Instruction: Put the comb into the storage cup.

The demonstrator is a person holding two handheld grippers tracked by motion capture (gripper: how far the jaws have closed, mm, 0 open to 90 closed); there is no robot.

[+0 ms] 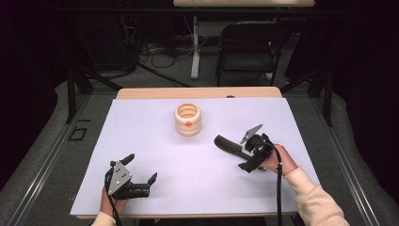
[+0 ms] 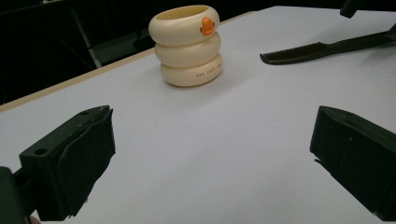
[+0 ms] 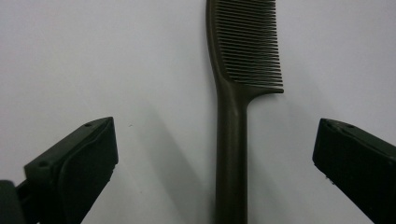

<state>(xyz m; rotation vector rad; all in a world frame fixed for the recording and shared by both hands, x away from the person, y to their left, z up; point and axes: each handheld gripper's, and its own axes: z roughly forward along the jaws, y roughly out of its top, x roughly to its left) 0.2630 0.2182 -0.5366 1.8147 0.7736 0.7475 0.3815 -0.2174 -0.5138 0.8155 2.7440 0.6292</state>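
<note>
A cream holder [image 1: 187,119] made of three stacked rings with an orange mark stands upright on the white mat [image 1: 141,127]; the left gripper view has this holder [image 2: 189,44] ahead. To its right a black comb [image 1: 227,143] lies on the mat. My right gripper [image 1: 243,154] is open, and the handle of the comb [image 3: 231,140] runs between its jaws without touching either. My left gripper [image 1: 141,168] rests open near the mat's front left, holding nothing, and points toward the holder. From the left gripper [image 2: 212,135] the comb [image 2: 317,49] shows far right.
The mat covers a wooden table [image 1: 197,92]. Beyond the far edge stand a black folding chair [image 1: 247,49], a white table leg [image 1: 195,52] and cables on the floor. Bare mat lies between the two grippers.
</note>
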